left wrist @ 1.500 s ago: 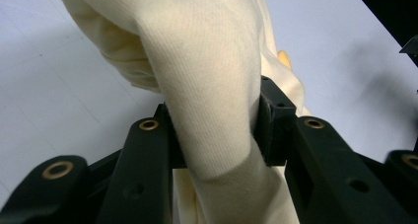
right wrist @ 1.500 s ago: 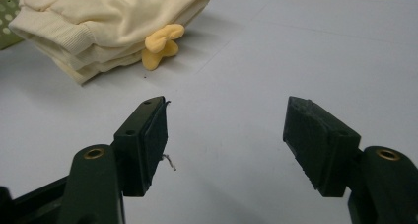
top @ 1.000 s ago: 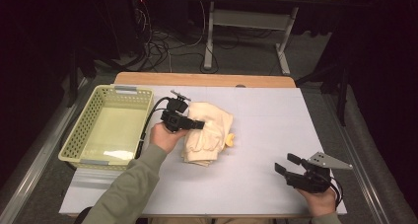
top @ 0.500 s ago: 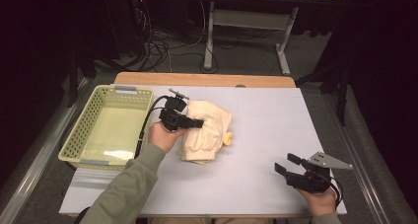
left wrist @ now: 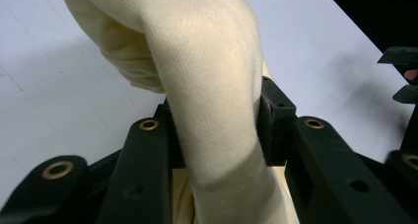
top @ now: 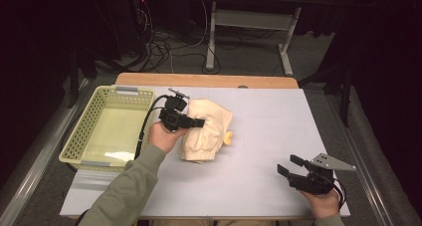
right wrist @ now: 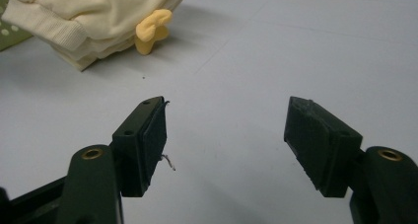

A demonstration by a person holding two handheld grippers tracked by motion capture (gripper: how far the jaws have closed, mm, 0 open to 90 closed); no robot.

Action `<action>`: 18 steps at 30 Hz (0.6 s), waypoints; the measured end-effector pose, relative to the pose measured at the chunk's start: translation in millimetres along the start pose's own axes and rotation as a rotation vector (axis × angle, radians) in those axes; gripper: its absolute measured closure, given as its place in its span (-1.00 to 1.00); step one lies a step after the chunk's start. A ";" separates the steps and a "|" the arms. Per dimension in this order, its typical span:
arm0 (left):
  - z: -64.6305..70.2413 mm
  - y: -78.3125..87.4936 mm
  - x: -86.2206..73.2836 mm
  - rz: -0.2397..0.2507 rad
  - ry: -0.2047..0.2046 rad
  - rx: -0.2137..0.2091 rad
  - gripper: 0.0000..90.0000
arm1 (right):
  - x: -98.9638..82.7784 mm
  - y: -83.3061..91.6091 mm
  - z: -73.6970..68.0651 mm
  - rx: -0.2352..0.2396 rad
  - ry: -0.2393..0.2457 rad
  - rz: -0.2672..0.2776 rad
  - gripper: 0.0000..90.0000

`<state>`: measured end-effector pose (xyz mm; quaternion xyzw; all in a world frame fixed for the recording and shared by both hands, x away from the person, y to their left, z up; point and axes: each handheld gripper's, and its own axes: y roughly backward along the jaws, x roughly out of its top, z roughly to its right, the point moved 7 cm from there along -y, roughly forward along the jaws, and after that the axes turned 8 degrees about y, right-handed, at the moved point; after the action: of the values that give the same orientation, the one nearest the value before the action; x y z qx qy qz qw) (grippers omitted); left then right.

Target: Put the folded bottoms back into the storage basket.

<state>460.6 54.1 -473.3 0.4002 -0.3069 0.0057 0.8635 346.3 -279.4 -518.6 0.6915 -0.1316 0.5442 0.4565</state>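
Grip status: the left hand-held gripper (top: pixel 198 122) is clamped on a thick fold of the cream cloth (top: pixel 206 129), which lies bunched on the bench (top: pixel 268 121) just beside the yellow basket (top: pixel 82 136). Judged step: lifting or carrying the cloth toward that basket. To do it well, keep the jaws clamped, raise the bundle clear of the bench before moving sideways, and watch that trailing layers clear the basket rim. The right hand-held gripper (top: pixel 287 166) rests near the bench's front edge, jaws apart and empty, well apart from the cloth.

The left gripper view shows the cloth (left wrist: pixel 207 81) pressed between both pads, a detail too small in the high view. The right gripper view shows the ribbed cuff and a small yellow piece (right wrist: pixel 153 29) at the cloth's edge.
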 end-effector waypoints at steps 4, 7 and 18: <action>1.6 2.5 0.5 0.003 -0.005 -0.002 0.40 | 0.1 0.2 0.1 0.000 0.001 0.001 -0.27; 2.0 3.4 0.8 0.006 -0.005 0.000 0.40 | 0.1 0.0 0.1 -0.001 0.001 0.001 -0.27; 2.1 8.9 1.7 0.016 0.000 0.004 0.40 | 0.0 0.1 0.2 0.001 0.000 0.001 -0.27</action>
<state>458.6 58.3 -465.3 0.3996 -0.3102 0.0131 0.8625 346.3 -279.6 -518.6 0.6916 -0.1317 0.5443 0.4561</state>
